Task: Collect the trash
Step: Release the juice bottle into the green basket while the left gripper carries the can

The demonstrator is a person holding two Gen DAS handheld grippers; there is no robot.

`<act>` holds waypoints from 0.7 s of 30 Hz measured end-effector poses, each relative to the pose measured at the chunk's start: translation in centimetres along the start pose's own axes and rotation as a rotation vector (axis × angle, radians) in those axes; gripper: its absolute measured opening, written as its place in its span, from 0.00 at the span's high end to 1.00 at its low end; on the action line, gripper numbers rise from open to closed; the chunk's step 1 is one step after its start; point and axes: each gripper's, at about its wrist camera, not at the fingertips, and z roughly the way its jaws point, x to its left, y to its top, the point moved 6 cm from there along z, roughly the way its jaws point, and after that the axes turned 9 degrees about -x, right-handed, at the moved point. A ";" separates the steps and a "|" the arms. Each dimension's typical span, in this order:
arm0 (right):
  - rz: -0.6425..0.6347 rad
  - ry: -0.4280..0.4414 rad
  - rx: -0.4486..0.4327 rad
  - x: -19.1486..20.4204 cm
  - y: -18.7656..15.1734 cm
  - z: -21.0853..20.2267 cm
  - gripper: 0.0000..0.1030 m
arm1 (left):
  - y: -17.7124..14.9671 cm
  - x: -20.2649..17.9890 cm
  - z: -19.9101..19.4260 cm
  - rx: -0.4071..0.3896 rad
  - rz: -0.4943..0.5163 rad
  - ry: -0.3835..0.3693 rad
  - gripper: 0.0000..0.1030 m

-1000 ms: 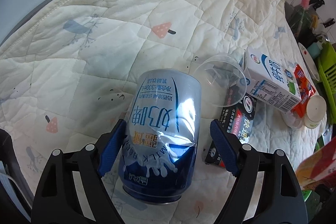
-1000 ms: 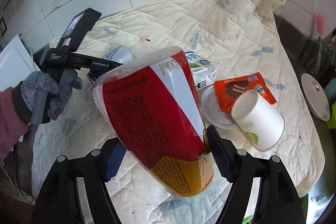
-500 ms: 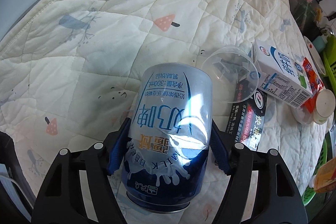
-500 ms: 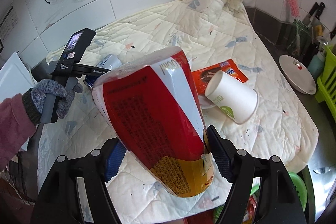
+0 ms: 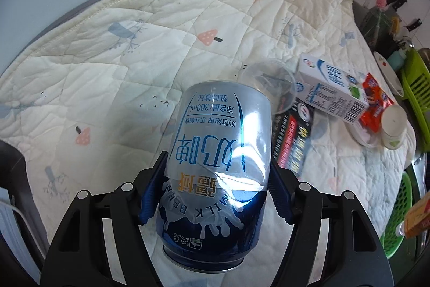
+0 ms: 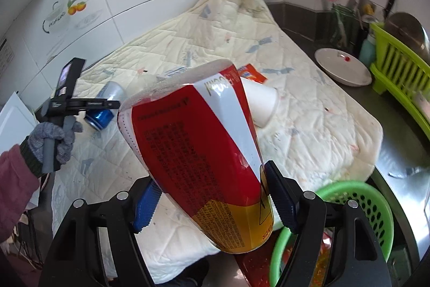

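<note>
On the quilted blanket (image 5: 139,66) lie one clear cup (image 5: 266,82), one milk carton (image 5: 330,90), one black box (image 5: 293,136), one red wrapper (image 5: 376,104) and one paper cup (image 5: 393,123). Left gripper (image 5: 215,195), its jaws just closed in, clamps a blue can (image 5: 217,152); right gripper (image 6: 212,202) grips a red carton (image 6: 199,149) beside the green basket (image 6: 376,203), whose contents are blurred.

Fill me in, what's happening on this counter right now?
A person is clearing trash off a quilted mat with two handheld grippers. The left gripper has just closed on a blue milk-beer can. The right gripper holds a red and yellow carton beside a green basket. A milk box, clear cup, snack wrapper and paper cup remain on the mat.
</note>
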 end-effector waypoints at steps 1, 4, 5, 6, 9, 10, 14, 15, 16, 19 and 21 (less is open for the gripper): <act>0.012 -0.012 0.000 -0.7 -0.4 -0.4 0.31 | -0.2 -0.2 -0.7 -0.007 0.001 -0.003 0.34; 0.040 -0.049 0.004 -2.7 -1.6 -1.7 0.31 | -0.7 -1.0 -2.8 -0.029 0.004 -0.013 0.34; 0.045 -0.061 0.005 -3.3 -2.0 -2.1 0.31 | -1.0 -1.2 -3.4 -0.037 0.006 -0.019 0.34; 0.052 -0.080 0.007 -4.1 -2.5 -2.6 0.31 | -1.2 -1.7 -4.2 -0.047 0.011 -0.024 0.34; 0.071 -0.128 0.015 -6.7 -3.9 -4.1 0.31 | -2.0 -3.4 -6.1 -0.069 0.027 -0.051 0.34; 0.077 -0.138 0.018 -7.3 -4.3 -4.4 0.31 | -2.2 -4.2 -6.5 -0.075 0.036 -0.059 0.34; 0.097 -0.211 0.053 -10.8 -6.8 -5.8 0.31 | -3.5 -7.4 -8.7 -0.099 0.069 -0.107 0.34; 0.103 -0.222 0.060 -11.4 -7.2 -5.9 0.31 | -3.8 -8.3 -9.2 -0.103 0.076 -0.120 0.34; 0.113 -0.237 0.067 -12.1 -7.8 -6.2 0.31 | -4.0 -9.0 -9.5 -0.105 0.081 -0.132 0.34; 0.133 -0.272 0.084 -14.1 -9.5 -6.7 0.31 | -5.0 -11.4 -10.6 -0.111 0.105 -0.169 0.34; 0.154 -0.289 0.095 -15.3 -10.5 -7.0 0.31 | -5.5 -13.0 -11.3 -0.117 0.121 -0.195 0.34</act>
